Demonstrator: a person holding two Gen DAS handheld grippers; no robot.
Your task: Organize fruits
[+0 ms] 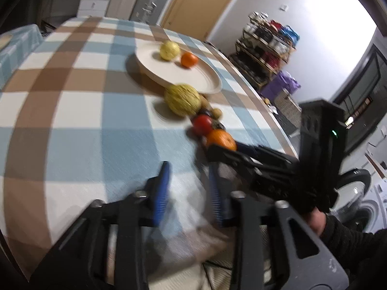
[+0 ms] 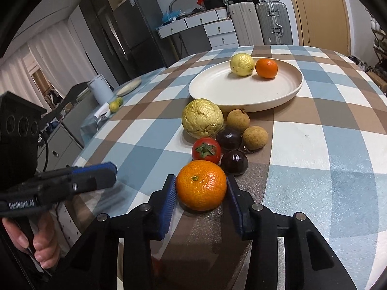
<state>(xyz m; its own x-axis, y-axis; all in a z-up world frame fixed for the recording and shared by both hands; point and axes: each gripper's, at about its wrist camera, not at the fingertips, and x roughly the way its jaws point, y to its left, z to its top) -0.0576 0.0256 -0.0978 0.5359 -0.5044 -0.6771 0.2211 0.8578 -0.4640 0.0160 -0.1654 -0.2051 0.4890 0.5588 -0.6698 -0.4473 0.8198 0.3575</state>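
A cream plate (image 2: 210, 91) on the checked tablecloth holds a yellow guava (image 2: 241, 64) and a small orange (image 2: 266, 68). In front of it lie a big wrinkled yellow fruit (image 2: 202, 118), a red tomato (image 2: 206, 150), two dark passion fruits (image 2: 228, 138) and two brown longans (image 2: 255, 137). My right gripper (image 2: 200, 188) has its blue pads on both sides of a large orange (image 2: 201, 185) resting on the cloth. My left gripper (image 1: 188, 181) is open and empty above the cloth, left of the right gripper (image 1: 217, 149). The plate (image 1: 212, 82) and large orange (image 1: 221, 140) also show in the blurred left wrist view.
The table edge (image 1: 266, 111) curves at the right of the left wrist view. A side counter with a white kettle (image 2: 99, 91), a small plate and two limes stands to the left. Suitcases (image 2: 271, 24), drawers and a door stand behind the table.
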